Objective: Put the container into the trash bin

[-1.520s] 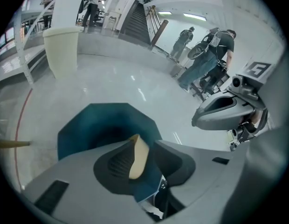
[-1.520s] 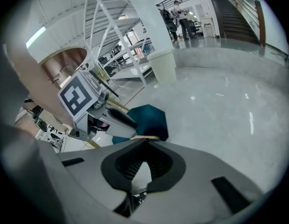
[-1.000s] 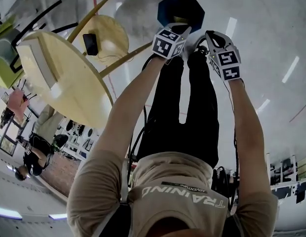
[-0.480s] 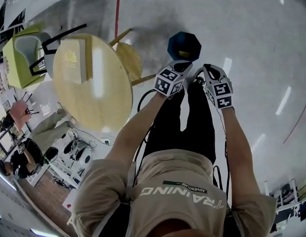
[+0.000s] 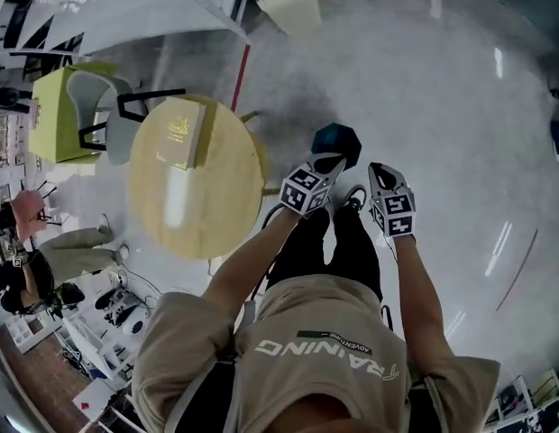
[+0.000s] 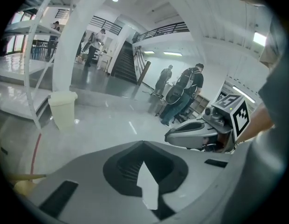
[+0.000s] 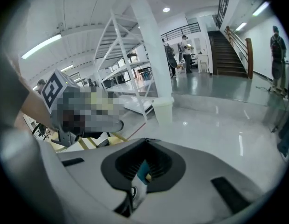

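The dark blue trash bin (image 5: 336, 142) stands on the pale floor just beyond both grippers in the head view. What is inside it is too small to make out, and no container shows in any view. My left gripper (image 5: 316, 175) and right gripper (image 5: 384, 188) are held side by side above the person's legs, well above the bin. In the left gripper view the left gripper (image 6: 143, 144) has its jaws closed, with a thin white strip (image 6: 147, 188) at the seam. The right gripper (image 7: 145, 141) looks closed too, with a blue-and-white sliver (image 7: 141, 177) at its seam.
A round wooden table (image 5: 221, 215) with a tan box (image 5: 178, 133) stands left of the bin, and a green chair (image 5: 54, 115) is beyond it. A white bin (image 5: 293, 3) stands farther off by a column. People (image 6: 182, 94) stand near a staircase.
Both grippers have risen away from the blue bin, which now looks smaller and farther below. The head view has pulled back and shows more of the floor, the table and the chair.
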Tool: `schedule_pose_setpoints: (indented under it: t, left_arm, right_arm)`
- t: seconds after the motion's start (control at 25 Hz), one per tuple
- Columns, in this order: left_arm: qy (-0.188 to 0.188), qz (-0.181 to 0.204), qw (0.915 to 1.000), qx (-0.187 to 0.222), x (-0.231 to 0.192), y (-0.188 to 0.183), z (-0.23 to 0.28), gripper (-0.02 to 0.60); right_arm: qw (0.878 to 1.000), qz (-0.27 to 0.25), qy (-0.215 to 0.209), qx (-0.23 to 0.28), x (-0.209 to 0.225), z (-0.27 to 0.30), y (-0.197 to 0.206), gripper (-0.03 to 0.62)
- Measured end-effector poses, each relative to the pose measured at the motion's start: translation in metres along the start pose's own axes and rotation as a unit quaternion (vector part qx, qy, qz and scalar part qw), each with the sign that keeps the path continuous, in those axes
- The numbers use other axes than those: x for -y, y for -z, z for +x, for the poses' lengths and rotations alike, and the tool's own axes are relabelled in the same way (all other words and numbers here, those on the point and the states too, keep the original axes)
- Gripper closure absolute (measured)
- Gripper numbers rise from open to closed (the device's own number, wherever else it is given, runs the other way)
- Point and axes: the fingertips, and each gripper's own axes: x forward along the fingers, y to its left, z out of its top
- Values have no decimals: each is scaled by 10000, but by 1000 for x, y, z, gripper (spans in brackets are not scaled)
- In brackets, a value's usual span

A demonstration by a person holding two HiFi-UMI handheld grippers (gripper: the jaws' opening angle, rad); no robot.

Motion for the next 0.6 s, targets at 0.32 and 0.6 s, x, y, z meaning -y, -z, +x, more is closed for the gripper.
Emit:
schedule_pose_setpoints:
  t: [0.32, 0.6]
  left_arm:
    - [-28, 430, 9977, 525, 34, -60, -60, 578]
    - [-251, 582, 9925, 1043, 39, -103, -101, 578]
  right_arm:
    - [9983, -397, -44, 421, -34, -51, -62, 595]
    - [9945, -518, -182, 891, -58, -70, -113, 595]
